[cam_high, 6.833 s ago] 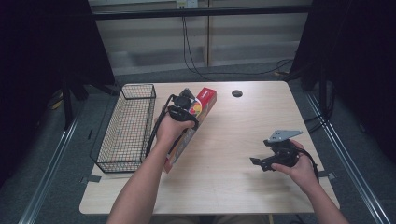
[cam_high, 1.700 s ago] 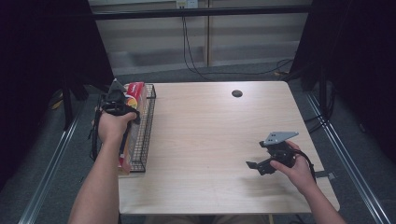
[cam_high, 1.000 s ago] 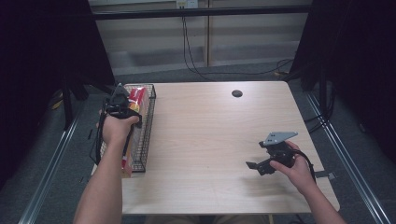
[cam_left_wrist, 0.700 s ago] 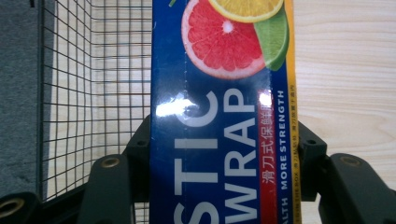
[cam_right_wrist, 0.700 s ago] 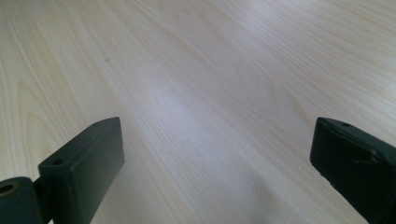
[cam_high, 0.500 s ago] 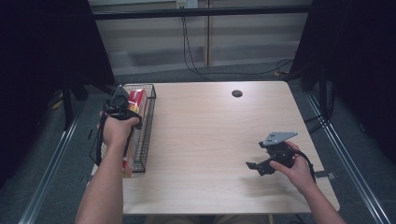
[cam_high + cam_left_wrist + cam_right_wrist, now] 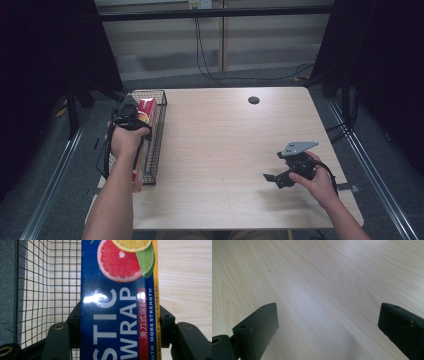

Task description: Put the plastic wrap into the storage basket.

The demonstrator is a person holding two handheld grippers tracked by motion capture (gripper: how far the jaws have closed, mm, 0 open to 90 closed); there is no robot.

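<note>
Gripping plastic wrap box [image 7: 117,302] reading "WRAP", "MORE STRENGTH": left gripper [image 7: 131,116] fingers; right gripper [image 7: 285,176] fingers wide.

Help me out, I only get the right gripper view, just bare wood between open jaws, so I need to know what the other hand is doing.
Observer: The left gripper is shut on a plastic wrap box.
Operator: Where is that box?
Observer: Over the wire basket at the table's left edge; the high view shows its long side along the basket.
Operator: Is it lying in the basket?
Observer: Cannot tell; the jaws clamp both its sides, with mesh beside it.
</note>
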